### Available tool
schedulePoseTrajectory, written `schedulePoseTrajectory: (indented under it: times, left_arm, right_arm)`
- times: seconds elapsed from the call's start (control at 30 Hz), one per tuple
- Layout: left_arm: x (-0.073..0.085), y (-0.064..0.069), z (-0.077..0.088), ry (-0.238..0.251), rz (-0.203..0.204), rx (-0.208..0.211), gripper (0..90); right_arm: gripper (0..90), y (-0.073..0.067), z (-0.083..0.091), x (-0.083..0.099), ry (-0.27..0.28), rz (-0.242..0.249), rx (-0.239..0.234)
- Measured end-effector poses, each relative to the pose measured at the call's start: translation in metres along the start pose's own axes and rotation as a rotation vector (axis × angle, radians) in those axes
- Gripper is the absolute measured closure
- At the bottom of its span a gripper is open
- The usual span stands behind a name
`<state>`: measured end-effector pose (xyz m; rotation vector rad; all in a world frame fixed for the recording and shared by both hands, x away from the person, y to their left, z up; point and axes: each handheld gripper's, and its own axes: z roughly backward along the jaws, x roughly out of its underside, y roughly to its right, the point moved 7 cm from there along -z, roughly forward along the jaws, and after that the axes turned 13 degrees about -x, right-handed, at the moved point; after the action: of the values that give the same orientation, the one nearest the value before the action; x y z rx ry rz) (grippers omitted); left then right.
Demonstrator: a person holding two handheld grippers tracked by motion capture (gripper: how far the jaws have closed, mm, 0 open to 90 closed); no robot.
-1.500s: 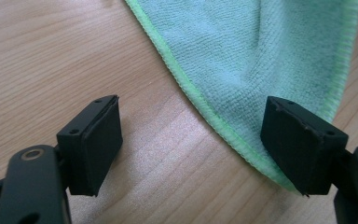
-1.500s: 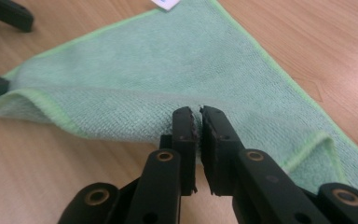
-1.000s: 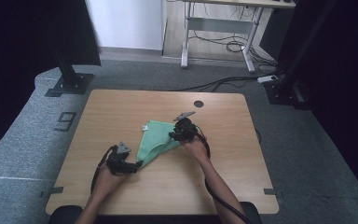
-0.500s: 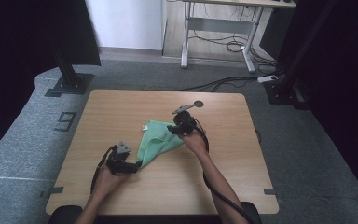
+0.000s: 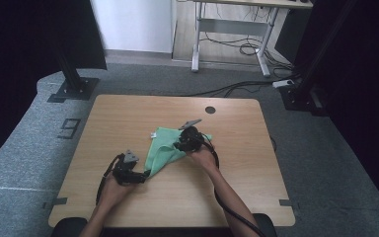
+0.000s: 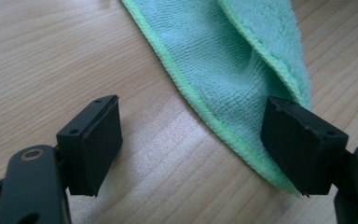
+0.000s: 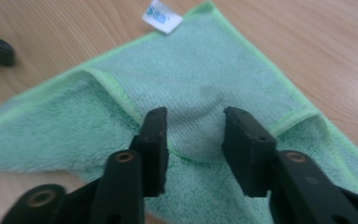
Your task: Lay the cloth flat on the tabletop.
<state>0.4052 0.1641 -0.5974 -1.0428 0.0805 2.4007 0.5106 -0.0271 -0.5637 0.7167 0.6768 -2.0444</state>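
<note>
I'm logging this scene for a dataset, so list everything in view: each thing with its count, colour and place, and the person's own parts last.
cloth: one, mint green, partly folded, middle of the table
label: one, white with blue print, at a corner of the cloth
table: one, light wood, centre of the high view
hole: one, dark and round, near the table's far edge
desk frame: one, white, on the floor beyond the table
cables: several, black, on the floor under that frame
stand bases: two, black, at the table's far corners
left gripper: one, black, jaws open at the cloth's near tip
right gripper: one, black, jaws around a raised fold of the cloth
forearms: two, entering from the bottom edge
</note>
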Motion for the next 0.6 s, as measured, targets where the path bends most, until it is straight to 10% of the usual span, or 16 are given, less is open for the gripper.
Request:
schedulePoseTrajectory:
  times: [0.17, 0.37, 0.6]
  left_arm:
    - [0.000, 0.000, 0.000, -0.001, 0.000, 0.000, 20.1]
    - [0.000, 0.000, 0.000, -0.001, 0.001, 0.000, 20.1]
    - [0.000, 0.000, 0.000, 0.000, 0.003, -0.001, 20.1]
  right_arm:
    - [50.4, 0.006, -0.014, 0.006, -0.016, 0.003, 0.018]
    - [78.1, 0.008, -0.016, 0.011, -0.001, 0.005, 0.046]
    - [81.1, 0.003, 0.005, 0.002, 0.000, 0.035, 0.051]
